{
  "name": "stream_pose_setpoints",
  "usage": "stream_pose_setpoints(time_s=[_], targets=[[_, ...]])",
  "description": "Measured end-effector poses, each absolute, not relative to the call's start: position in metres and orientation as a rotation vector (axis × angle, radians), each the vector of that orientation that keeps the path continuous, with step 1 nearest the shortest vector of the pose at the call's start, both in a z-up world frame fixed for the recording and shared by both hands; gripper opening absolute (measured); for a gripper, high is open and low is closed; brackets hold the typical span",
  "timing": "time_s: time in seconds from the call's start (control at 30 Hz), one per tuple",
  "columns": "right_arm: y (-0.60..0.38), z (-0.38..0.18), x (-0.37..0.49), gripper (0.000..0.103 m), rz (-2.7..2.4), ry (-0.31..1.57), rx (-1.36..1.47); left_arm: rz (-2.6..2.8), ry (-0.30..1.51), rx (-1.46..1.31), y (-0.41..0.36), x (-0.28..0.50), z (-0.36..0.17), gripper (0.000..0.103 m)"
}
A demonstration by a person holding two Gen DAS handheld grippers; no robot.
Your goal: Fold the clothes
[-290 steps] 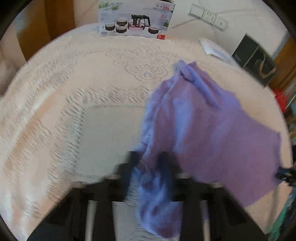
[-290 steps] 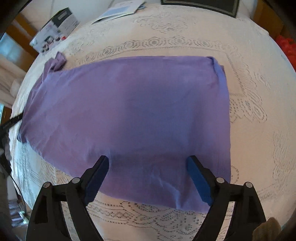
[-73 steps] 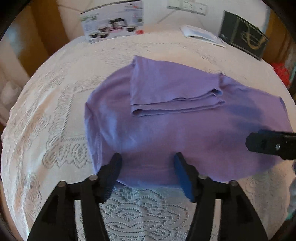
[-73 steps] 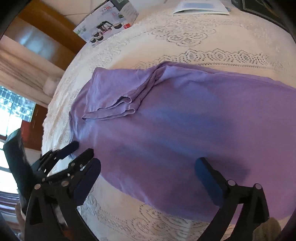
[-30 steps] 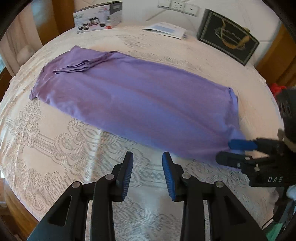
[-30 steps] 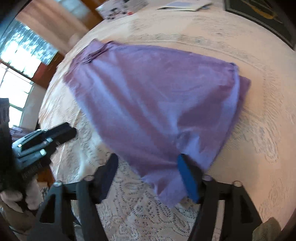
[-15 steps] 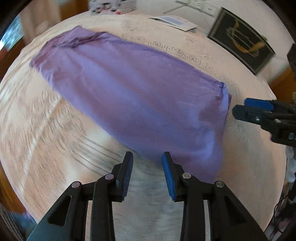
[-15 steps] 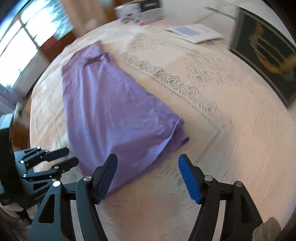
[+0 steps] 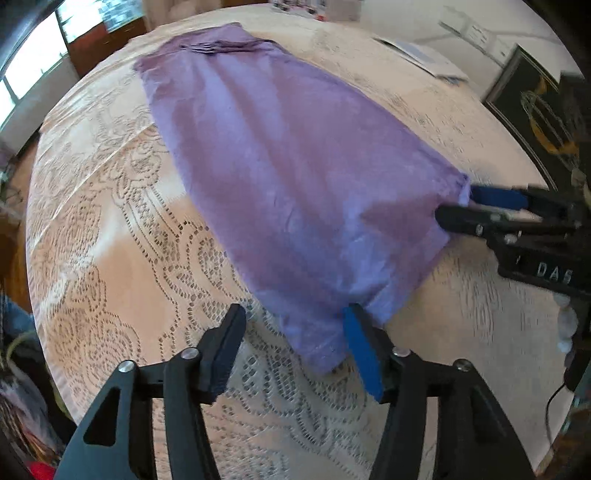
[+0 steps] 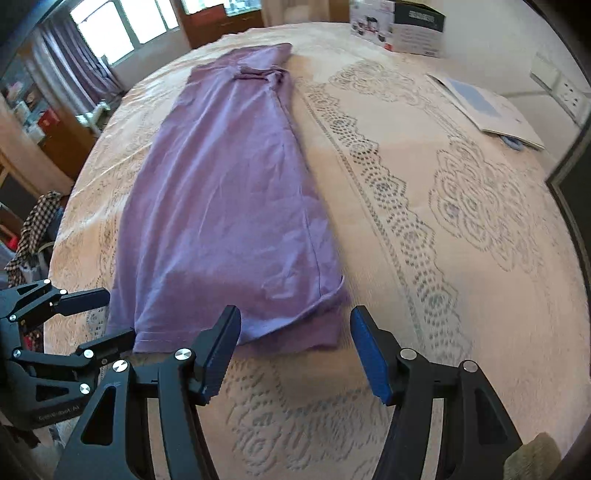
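Garment (image 10: 229, 192) lengthwise on tablecloth (image 10: 424, 229), booklet (image 10: 484, 107) right, box (image 10: 399, 27) behind

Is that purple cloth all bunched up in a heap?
No, the long purple cloth garment lies flat in a narrow folded strip along the lace-covered table.

Both wrist cameras sit low and close at the near hem of the long purple folded garment (image 9: 295, 177), looking along it across the cream lace-covered surface (image 10: 424, 206); each shares that hem.
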State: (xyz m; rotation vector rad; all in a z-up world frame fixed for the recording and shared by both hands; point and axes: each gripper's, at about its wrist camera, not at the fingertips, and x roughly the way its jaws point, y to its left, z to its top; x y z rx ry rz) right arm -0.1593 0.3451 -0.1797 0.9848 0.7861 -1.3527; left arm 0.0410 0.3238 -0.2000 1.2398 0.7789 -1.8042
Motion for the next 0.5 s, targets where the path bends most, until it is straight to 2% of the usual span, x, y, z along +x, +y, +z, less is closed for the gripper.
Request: stream_pose_setpoints(time_s=[0.07, 0.13, 0.17, 0.2, 0.37, 0.47, 0.5], targets=[[0.345, -0.185, -0.161, 0.067, -1.333, 0.785, 0.959, -1.798, 0.772, 1.216, 0.326, 0.044, -0.199, 0.064], [0.348, -0.185, -0.162, 0.071, -1.319, 0.755, 0.937, -1.788, 0.745, 1.201, 0.329, 0.048, -0.198, 0.074], [0.349, -0.186, -0.163, 0.072, -1.318, 0.733, 0.933, -1.774, 0.738, 1.192, 0.329, 0.052, -0.199, 0.083], [0.350, -0.186, -0.164, 0.073, -1.314, 0.718, 0.930, -1.774, 0.742, 1.183, 0.329, 0.055, -0.198, 0.084], [0.350, -0.187, -0.166, 0.074, -1.307, 0.694, 0.938, -1.773, 0.746, 1.169, 0.331, 0.066, -0.195, 0.084], [0.347, -0.189, -0.150, 0.074, -1.321, 0.819, 0.881, -1.782, 0.751, 1.170, 0.334, 0.072, -0.191, 0.080], [0.346, -0.190, -0.145, 0.072, -1.332, 0.858, 0.864, -1.794, 0.750, 1.176, 0.335, 0.074, -0.189, 0.075]])
